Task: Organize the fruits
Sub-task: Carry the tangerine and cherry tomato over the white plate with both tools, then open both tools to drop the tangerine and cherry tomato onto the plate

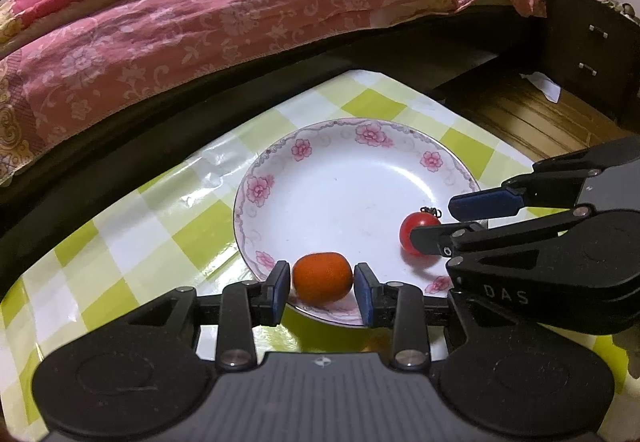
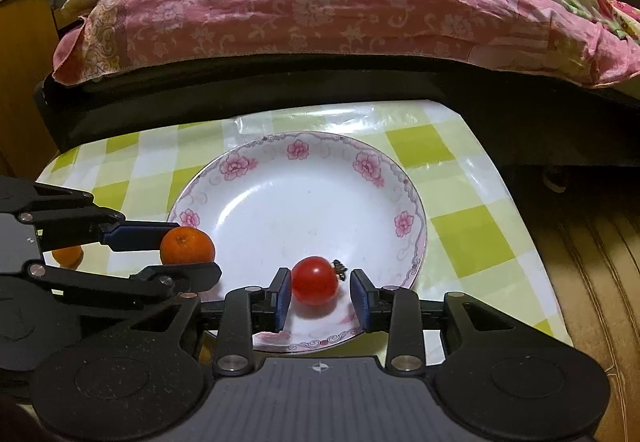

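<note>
Our left claw (image 1: 322, 292) brackets the small orange mandarin (image 1: 322, 276), right claw (image 2: 319, 298) spread around the red cherry tomato (image 2: 315, 280); both fruits on the floral white plate (image 2: 280, 193), apparently just released.

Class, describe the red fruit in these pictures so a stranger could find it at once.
Start at the white plate with pink flowers on the green checked table. Near its front edge, between the right gripper fingers, sits the small tomato. It is glossy red with a dark stalk; the other fruit on the plate is the orange.
</note>
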{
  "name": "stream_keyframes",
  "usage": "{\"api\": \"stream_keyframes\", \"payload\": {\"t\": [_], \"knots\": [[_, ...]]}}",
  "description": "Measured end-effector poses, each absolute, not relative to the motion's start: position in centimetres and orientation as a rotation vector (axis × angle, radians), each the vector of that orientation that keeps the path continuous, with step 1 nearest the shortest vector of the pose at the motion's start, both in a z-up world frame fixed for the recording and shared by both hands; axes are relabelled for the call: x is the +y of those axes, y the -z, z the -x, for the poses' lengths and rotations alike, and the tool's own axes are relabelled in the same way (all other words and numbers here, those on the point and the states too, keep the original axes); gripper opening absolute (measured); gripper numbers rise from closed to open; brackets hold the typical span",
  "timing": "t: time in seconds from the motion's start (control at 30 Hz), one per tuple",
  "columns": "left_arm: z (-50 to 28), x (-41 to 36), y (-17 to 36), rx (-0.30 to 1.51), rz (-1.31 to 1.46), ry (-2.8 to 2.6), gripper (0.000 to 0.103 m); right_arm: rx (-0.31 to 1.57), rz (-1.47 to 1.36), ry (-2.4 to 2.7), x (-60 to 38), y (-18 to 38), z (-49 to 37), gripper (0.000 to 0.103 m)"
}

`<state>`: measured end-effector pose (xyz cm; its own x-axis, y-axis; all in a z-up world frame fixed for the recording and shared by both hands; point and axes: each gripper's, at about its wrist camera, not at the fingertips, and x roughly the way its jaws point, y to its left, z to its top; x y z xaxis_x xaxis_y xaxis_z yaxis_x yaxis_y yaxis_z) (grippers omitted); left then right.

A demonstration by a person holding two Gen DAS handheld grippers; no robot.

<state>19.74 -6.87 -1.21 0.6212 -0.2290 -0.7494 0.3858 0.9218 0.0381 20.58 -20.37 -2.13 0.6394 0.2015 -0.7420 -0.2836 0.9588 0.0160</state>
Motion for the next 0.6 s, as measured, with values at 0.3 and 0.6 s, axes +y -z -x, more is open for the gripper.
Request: {"api": "stream_keyframes", "payload": {"t": [0.3,0.6], "knots": [[-19.6,-6.8,0.8,0.818,-0.216,0.338,0.046,0.812,0.092,-0.252,-20.6,1.6,-20.4,0.037],[-18.6,-5.9,-0.2,0.808,-0.224,0.321,0.047,0.792,0.083,-0.26,-20.5,0.6,-19.6,0.04]]}}
